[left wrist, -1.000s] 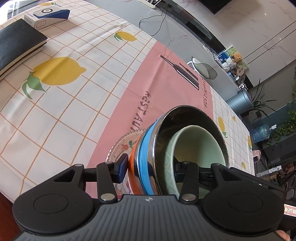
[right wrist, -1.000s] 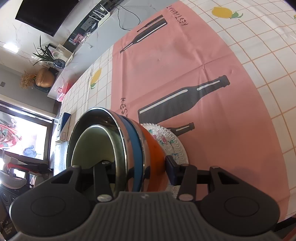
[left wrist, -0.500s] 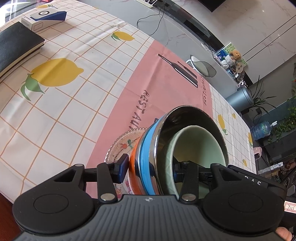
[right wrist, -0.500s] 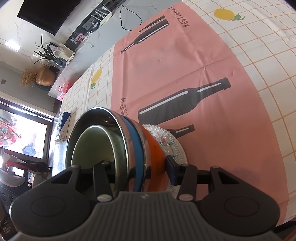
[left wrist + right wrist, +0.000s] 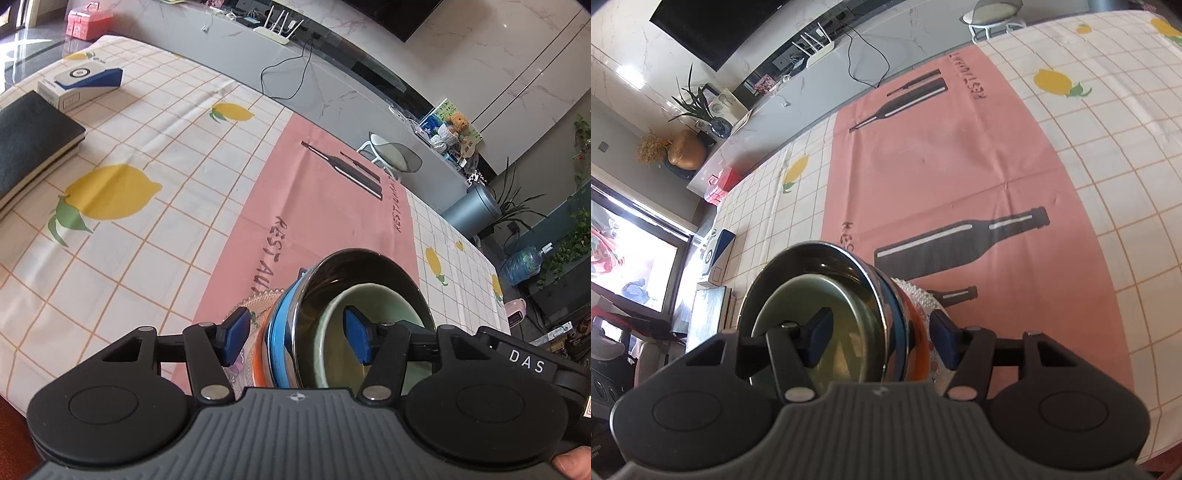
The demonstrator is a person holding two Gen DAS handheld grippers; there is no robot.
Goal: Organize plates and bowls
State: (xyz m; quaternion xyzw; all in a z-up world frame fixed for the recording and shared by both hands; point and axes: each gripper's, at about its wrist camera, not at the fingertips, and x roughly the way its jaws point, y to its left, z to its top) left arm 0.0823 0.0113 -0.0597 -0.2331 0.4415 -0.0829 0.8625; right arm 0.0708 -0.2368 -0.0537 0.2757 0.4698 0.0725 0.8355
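A nested stack stands on the pink cloth: a patterned glass plate (image 5: pixel 258 299) at the bottom, then an orange bowl (image 5: pixel 260 354), a blue bowl (image 5: pixel 280 321), a steel bowl (image 5: pixel 369 266) and a pale green bowl (image 5: pixel 380 295) inside. My left gripper (image 5: pixel 295 334) straddles the stack's near rim. Its jaws are opening, one pad outside the orange bowl and one inside the green bowl, neither touching. From the opposite side my right gripper (image 5: pixel 881 339) straddles the steel bowl (image 5: pixel 812 254) and green bowl (image 5: pixel 849 295), jaws opening too, its pads off the walls beside the glass plate (image 5: pixel 919 291).
A black notebook (image 5: pixel 26 136) and a white-and-blue box (image 5: pixel 81 81) lie at the far left of the lemon-print tablecloth (image 5: pixel 147 240). A stool (image 5: pixel 395 155) stands beyond the table's far edge. The table's near edge runs just under both grippers.
Both grippers' jaws have widened and their pads have come off the bowl stack. Both wrists rolled a little, and the right gripper rose slightly. The stack has stayed put.
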